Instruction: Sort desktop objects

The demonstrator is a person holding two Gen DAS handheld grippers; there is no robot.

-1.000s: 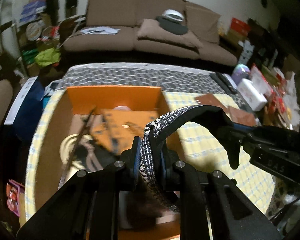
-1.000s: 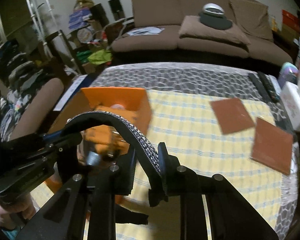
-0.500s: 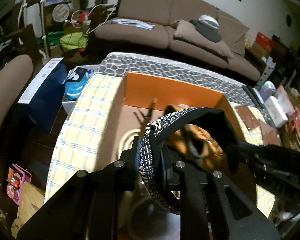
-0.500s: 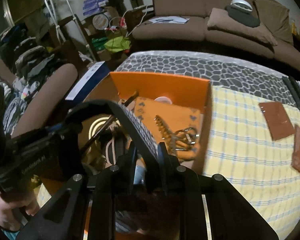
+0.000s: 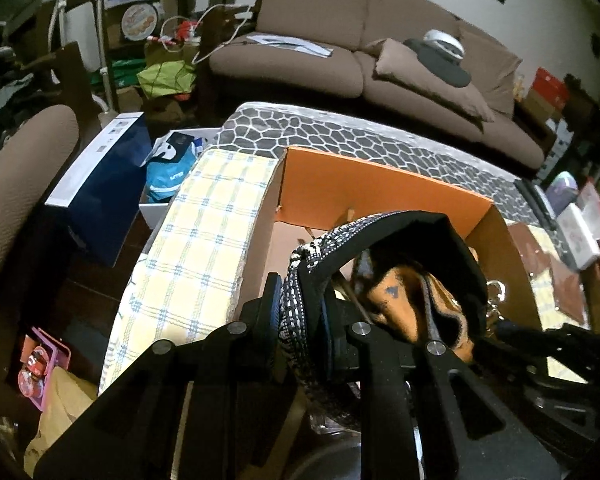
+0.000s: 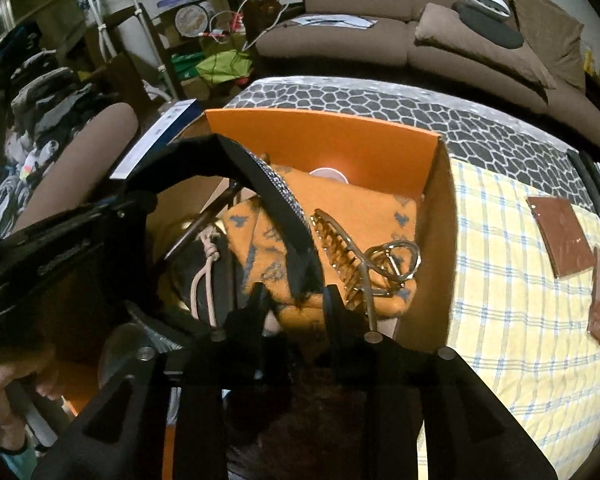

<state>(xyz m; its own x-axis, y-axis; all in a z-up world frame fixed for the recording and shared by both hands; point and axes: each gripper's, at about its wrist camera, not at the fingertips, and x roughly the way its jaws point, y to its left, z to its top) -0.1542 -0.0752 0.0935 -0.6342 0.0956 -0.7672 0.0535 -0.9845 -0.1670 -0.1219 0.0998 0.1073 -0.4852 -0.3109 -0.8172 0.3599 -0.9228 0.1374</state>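
Note:
A black strap with a black-and-white woven face (image 5: 300,280) arches over an open orange box (image 5: 380,192). My left gripper (image 5: 300,308) is shut on one end of it, above the box's near left part. In the right wrist view the strap's other end (image 6: 300,248) hangs between the fingers of my right gripper (image 6: 294,300), whose jaws are opening and no longer press on it. Under them the orange box (image 6: 320,136) holds an orange patterned cloth (image 6: 360,216), a gold hair claw (image 6: 336,248), a metal ring (image 6: 396,260) and a pale cord (image 6: 208,264).
The box stands on a yellow checked cloth (image 6: 512,300) with two brown square mats (image 6: 560,236) to the right. Remote controls (image 6: 592,176) lie at the table's far right edge. A brown sofa (image 5: 380,60) is behind, and a dark blue box (image 5: 100,184) stands on the floor to the left.
Both grippers carried the strap leftward and down, from over the checked cloth to over the orange box. The right gripper's jaws have parted around the strap's end; the left grip is unchanged.

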